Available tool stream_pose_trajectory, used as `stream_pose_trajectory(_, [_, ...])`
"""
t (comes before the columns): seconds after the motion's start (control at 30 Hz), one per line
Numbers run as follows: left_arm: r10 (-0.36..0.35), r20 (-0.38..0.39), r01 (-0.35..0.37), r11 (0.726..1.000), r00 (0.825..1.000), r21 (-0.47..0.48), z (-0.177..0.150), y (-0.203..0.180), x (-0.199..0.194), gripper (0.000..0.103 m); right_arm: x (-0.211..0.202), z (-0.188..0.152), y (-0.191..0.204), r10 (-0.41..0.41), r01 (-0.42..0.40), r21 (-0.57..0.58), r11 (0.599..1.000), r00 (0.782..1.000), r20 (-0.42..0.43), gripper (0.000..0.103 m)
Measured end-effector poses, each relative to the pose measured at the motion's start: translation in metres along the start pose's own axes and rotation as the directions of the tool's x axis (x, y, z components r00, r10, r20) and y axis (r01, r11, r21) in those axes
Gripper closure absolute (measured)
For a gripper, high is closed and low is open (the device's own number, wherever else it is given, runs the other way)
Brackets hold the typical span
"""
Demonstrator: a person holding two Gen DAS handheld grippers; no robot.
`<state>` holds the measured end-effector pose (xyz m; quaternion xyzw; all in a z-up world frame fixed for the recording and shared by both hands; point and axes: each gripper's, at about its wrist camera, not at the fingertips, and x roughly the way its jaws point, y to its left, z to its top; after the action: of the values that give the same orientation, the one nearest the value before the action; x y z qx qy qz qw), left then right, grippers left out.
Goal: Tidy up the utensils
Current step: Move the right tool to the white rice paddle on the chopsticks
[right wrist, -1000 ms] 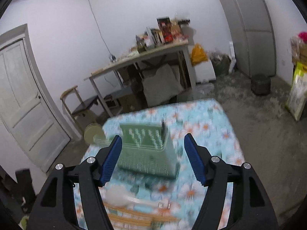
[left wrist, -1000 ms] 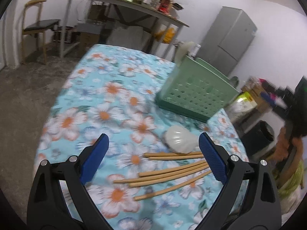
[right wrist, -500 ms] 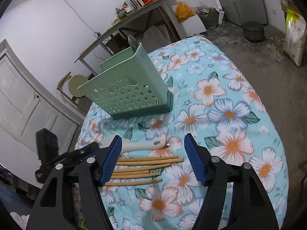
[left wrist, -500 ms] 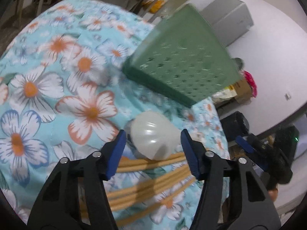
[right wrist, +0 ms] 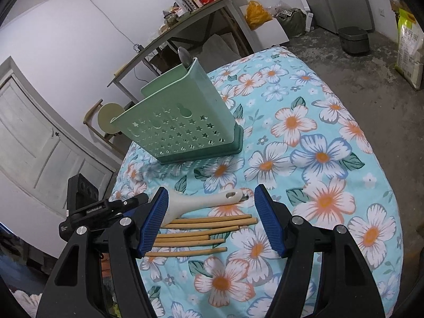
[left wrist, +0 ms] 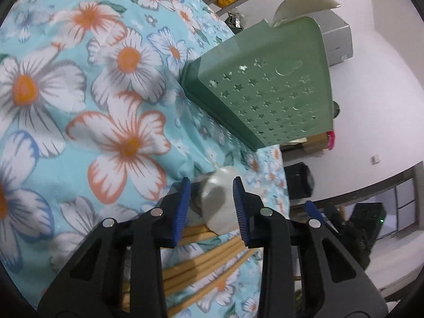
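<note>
A white rice paddle (right wrist: 209, 200) lies on the floral cloth, handle to the right, next to several wooden chopsticks (right wrist: 198, 232). My left gripper (left wrist: 211, 202) is low over the paddle's head (left wrist: 218, 206). Its jaws are closing around the head; the right pad is at its edge and a gap shows at the left pad. That gripper also shows at the left in the right wrist view (right wrist: 116, 208). My right gripper (right wrist: 212, 224) stands open above the chopsticks, holding nothing. A green star-punched utensil holder (right wrist: 180, 127) (left wrist: 265, 87) stands behind them with a spoon (right wrist: 184, 55) in it.
The floral tablecloth (right wrist: 318, 159) falls away at the far and right edges. A pale round plate (right wrist: 107, 118) sticks up behind the holder. Beyond are a cluttered table (right wrist: 201, 8), a grey fridge (right wrist: 341, 0), a rice cooker (right wrist: 353, 39) on the floor and a door (right wrist: 31, 137).
My left gripper dropped and rolled toward the paddle's head, and its jaws narrowed around it. My right gripper sank toward the chopsticks, then held still with the same opening.
</note>
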<state>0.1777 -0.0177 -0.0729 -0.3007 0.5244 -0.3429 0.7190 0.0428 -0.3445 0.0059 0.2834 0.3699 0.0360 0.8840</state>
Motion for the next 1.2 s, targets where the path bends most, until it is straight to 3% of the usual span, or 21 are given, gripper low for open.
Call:
stream_pose_trajectory(0.4, [0.027,-0.001,-0.027,1.0,1.0,-0.008,0.004,0.001,0.008,0.067,0.003,-0.001,0.001,0.009,-0.009,-0.003,1.0,1.0,-0.012,0.037])
stream_pose_trajectory(0.63, [0.127,0.005,-0.126,0.984,0.992,0.129,-0.003,-0.021,0.014,0.062,0.006,-0.002,0.002,0.013,-0.013,0.003,1.0,1.0,-0.022,0.037])
stream_pose_trajectory(0.7, [0.115,0.006,-0.115,0.982,0.993,0.149,-0.005,-0.025,0.013,0.062,0.005,-0.002,0.002,0.013,-0.013,0.002,1.0,1.0,-0.022,0.037])
stream_pose_trajectory(0.8, [0.044,0.006,-0.044,0.98,0.999,0.192,-0.01,-0.033,0.007,0.062,0.005,-0.001,0.002,0.008,-0.008,0.003,1.0,1.0,-0.021,0.037])
stream_pose_trajectory(1.0, [-0.018,-0.054,0.037,0.925,0.998,0.377,-0.035,-0.068,0.005,0.062,0.003,-0.001,-0.002,0.002,-0.002,0.012,1.0,1.0,-0.017,0.037])
stream_pose_trajectory(1.13, [0.005,-0.111,0.047,0.887,0.994,0.46,-0.056,-0.083,0.012,0.062,0.004,-0.001,-0.002,0.002,-0.002,0.015,1.0,1.0,-0.021,0.037])
stream_pose_trajectory(1.2, [0.02,-0.102,0.03,0.883,0.995,0.468,-0.06,-0.083,0.013,0.062,0.004,-0.001,-0.001,0.002,-0.002,0.014,1.0,1.0,-0.022,0.037])
